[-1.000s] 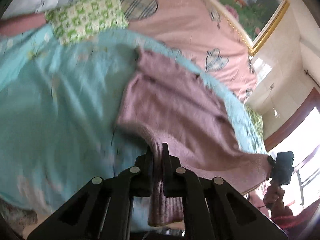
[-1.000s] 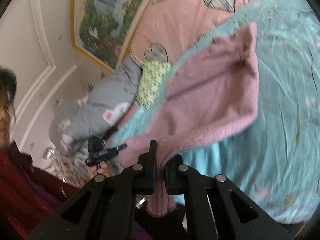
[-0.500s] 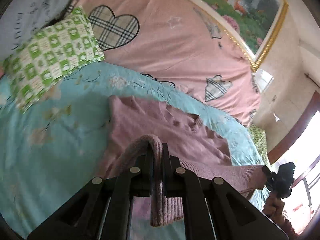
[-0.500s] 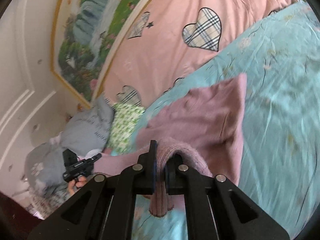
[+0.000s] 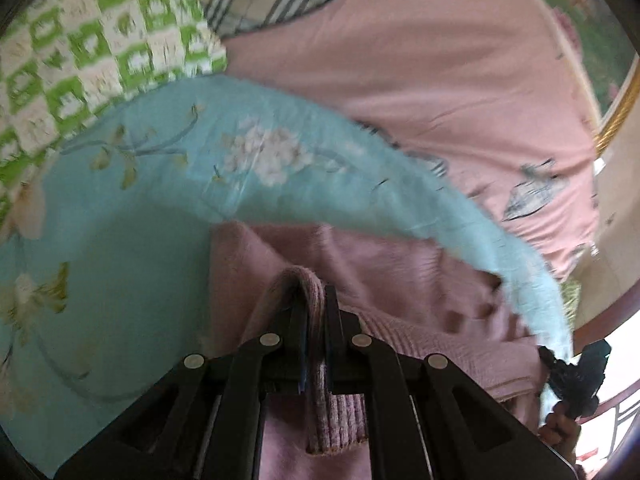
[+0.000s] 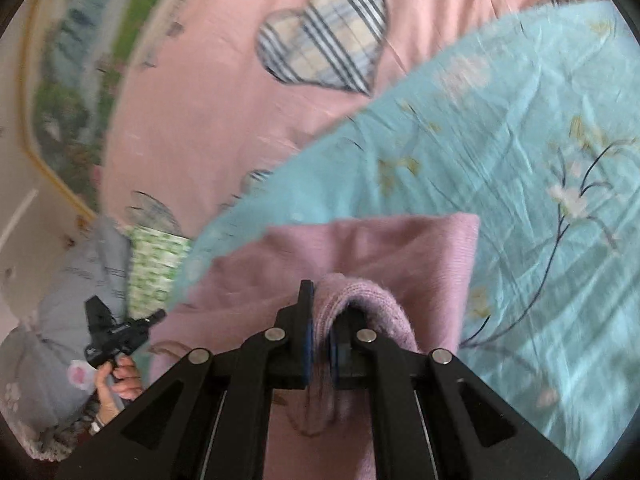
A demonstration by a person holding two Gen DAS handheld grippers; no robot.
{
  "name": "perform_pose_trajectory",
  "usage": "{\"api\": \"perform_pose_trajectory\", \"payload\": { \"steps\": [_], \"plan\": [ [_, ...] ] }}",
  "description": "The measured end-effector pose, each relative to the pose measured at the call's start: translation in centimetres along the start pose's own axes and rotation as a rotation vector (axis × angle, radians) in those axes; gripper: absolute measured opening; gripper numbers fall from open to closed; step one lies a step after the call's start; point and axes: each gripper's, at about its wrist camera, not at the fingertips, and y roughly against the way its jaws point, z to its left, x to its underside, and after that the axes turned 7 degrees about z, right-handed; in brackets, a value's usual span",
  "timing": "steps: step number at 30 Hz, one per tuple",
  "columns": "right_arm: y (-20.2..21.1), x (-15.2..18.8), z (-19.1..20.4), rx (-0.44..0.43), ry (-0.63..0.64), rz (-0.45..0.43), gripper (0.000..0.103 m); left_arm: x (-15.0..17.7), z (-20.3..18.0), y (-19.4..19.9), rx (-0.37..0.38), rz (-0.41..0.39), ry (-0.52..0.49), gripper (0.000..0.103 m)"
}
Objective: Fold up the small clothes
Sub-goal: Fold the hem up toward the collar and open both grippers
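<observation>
- Left gripper [image 5: 314, 320]: fingers clamped on the pink sweater's [image 5: 400, 272] ribbed edge.
- Right gripper [image 6: 320, 332]: fingers clamped on another edge.
- Sweater lies on the blue sheet [image 6: 500, 128].

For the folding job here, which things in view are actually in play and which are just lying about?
In play:
- pink knit garment
- left hand-held gripper, shut on its ribbed edge
- right hand-held gripper, shut on the same edge
- blue floral sheet, the work surface

Lying about:
- green checked pillow
- pink heart-patch quilt
- grey bedding
</observation>
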Motion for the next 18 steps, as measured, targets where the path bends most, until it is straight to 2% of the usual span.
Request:
{"api": "perform_pose_trajectory", "payload": {
  "steps": [3,6,7,8,9,10,11,13,15,16,18],
  "plan": [
    [-2.0,-0.2,-1.6,0.015,-0.055,0.056,0.008,-0.1,0.3,-1.5,-0.032,0.01,-0.008,0.007],
    [-1.3,-0.6,-1.7,-0.005,-0.062,0.051,0.01,-0.3,0.7,-0.4,-0.002,-0.008,-0.007,0.011],
    [-0.6,-0.7,-1.5,-0.008,-0.052,0.042,0.014,-0.3,0.6,0.6,-0.001,-0.015,-0.014,0.015],
    [0.3,-0.8,-1.2,0.002,-0.039,0.03,0.017,0.0,0.3,1.8,-0.02,-0.03,-0.023,0.023],
    [1.0,-0.7,-0.7,0.022,-0.025,0.016,0.025,0.4,0.0,3.1,-0.047,-0.05,-0.039,0.027],
    [2.0,-0.6,-0.2,0.047,-0.012,-0.004,0.036,1.1,-0.6,4.5,-0.057,-0.055,-0.067,0.029],
    [2.6,-0.5,0.5,0.077,-0.005,-0.028,0.04,1.8,-1.3,5.4,-0.039,-0.047,-0.098,0.029],
    [4.1,0.4,2.3,0.105,0.041,-0.075,0.04,4.2,-3.9,6.7,0.034,0.005,-0.208,0.029],
    [4.5,2.1,5.0,0.043,0.109,-0.061,0.04,6.6,-6.5,6.3,0.068,0.083,-0.318,0.029],
    [4.3,2.8,6.1,0.008,0.146,-0.041,0.04,7.9,-8.2,5.3,0.075,0.135,-0.379,0.029],
    [1.7,5.1,9.9,-0.044,0.283,0.1,0.04,9.4,-10.6,3.4,0.081,0.216,-0.45,0.029]
  ]
}}
